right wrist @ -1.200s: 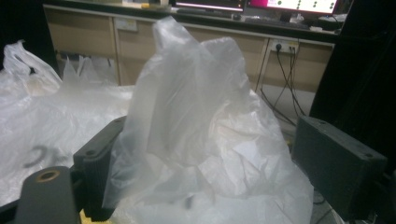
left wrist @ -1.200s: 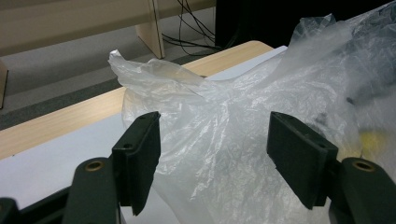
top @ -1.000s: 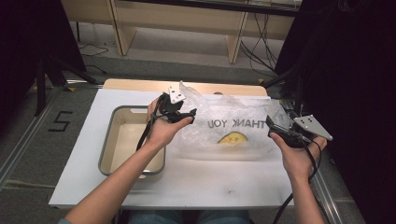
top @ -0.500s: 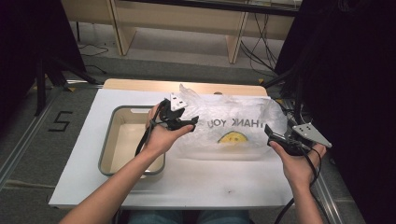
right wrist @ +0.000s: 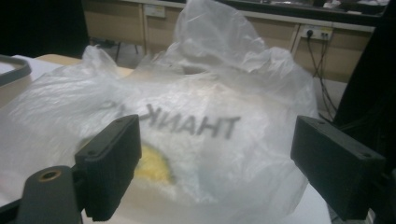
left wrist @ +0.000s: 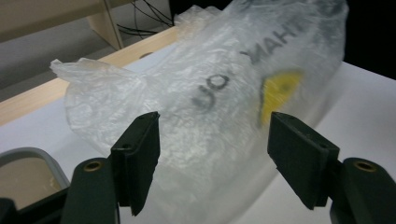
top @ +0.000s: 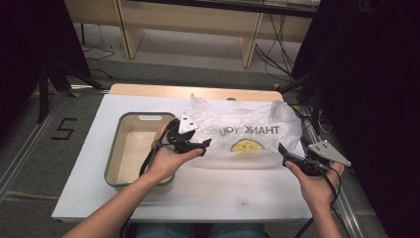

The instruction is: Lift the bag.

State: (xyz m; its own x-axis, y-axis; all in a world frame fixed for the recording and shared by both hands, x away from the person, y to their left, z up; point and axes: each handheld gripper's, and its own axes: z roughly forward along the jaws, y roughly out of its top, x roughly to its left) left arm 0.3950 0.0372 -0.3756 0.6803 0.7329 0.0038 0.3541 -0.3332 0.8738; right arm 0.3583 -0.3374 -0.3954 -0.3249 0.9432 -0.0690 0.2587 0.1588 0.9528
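Where seen overhead, perhaps bag's [top: 247,136] print.

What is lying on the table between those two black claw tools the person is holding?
A crinkled clear plastic bag printed THANK YOU lies between the left gripper and the right gripper, as the high view shows. Both stand open, facing it.

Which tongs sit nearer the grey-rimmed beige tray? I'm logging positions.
Left. The left tongs hover beside the grey-rimmed beige tray; the right tongs are across the clear plastic bag.
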